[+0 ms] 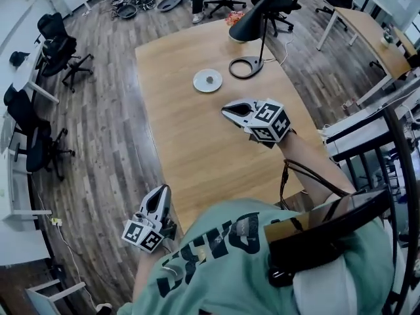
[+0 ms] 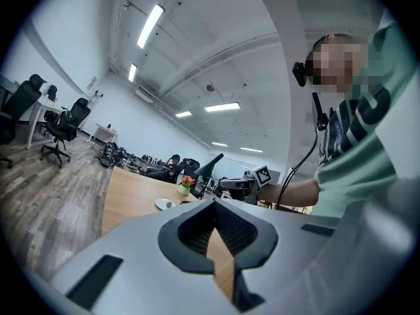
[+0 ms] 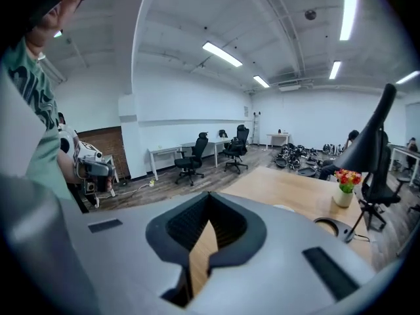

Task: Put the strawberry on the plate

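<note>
A small white plate (image 1: pixel 207 80) lies on the wooden table (image 1: pixel 190 143), near the far end. A small dark thing sits at its middle, too small to name. My right gripper (image 1: pixel 226 112) hovers over the table a little nearer than the plate, pointing left, jaws shut with nothing between them. My left gripper (image 1: pixel 159 191) is off the table's near left edge, beside the person's body, jaws together and empty. The left gripper view shows the plate (image 2: pixel 165 204) far off and the right gripper (image 2: pixel 239 184) held up.
A black desk lamp stands with its ring base (image 1: pixel 247 66) just right of the plate, its head (image 1: pixel 259 12) above. A small vase of flowers (image 1: pixel 234 18) is at the far edge. Office chairs (image 1: pixel 62 51) stand on the wooden floor to the left.
</note>
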`<state>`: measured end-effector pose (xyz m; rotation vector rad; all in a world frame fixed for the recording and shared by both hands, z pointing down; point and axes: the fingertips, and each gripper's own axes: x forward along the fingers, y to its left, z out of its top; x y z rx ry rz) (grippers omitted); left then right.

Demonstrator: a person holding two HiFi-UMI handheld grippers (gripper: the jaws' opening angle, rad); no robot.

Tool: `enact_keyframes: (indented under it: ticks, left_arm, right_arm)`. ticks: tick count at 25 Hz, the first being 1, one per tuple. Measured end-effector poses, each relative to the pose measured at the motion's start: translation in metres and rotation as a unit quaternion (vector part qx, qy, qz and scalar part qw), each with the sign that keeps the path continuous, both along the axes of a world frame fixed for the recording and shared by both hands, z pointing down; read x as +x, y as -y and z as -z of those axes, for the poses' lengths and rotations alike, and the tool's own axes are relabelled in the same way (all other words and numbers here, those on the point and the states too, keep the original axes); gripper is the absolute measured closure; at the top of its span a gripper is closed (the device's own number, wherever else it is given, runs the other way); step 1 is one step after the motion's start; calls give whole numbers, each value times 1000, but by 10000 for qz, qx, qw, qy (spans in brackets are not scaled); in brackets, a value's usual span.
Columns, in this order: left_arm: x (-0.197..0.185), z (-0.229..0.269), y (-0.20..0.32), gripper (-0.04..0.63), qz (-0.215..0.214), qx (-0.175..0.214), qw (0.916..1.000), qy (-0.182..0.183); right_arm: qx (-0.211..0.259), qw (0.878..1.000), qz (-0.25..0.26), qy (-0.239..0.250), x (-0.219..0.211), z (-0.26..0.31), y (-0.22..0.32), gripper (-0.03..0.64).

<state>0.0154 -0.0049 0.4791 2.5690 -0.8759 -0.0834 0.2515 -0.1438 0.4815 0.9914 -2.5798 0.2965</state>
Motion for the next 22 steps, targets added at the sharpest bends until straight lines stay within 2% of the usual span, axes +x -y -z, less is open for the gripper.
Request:
enact_keyframes:
  ticks: [3,7,16,19,22]
  left_arm:
    - [36,9,-19,592,-76,75,9999,48]
    - [87,32,-37,592,-168,160,9997,15]
    - [220,42,-86,592,-1009,240,9942,269]
    - [246,45,-91,592,-1207,333,9914,388]
    - [249,54,-90,592,-1277,440,9903,321]
  right_arm:
    - [241,9990,128,360,25,19,-25,609]
    - [315,9976,231,564,63,29,-61,609]
    - [498,9917,61,1182,170,23,-156,611]
    - [440,9900,-20,1337,191,18,-173,611]
    - [449,9896,-52,1368,191,19,-184,611]
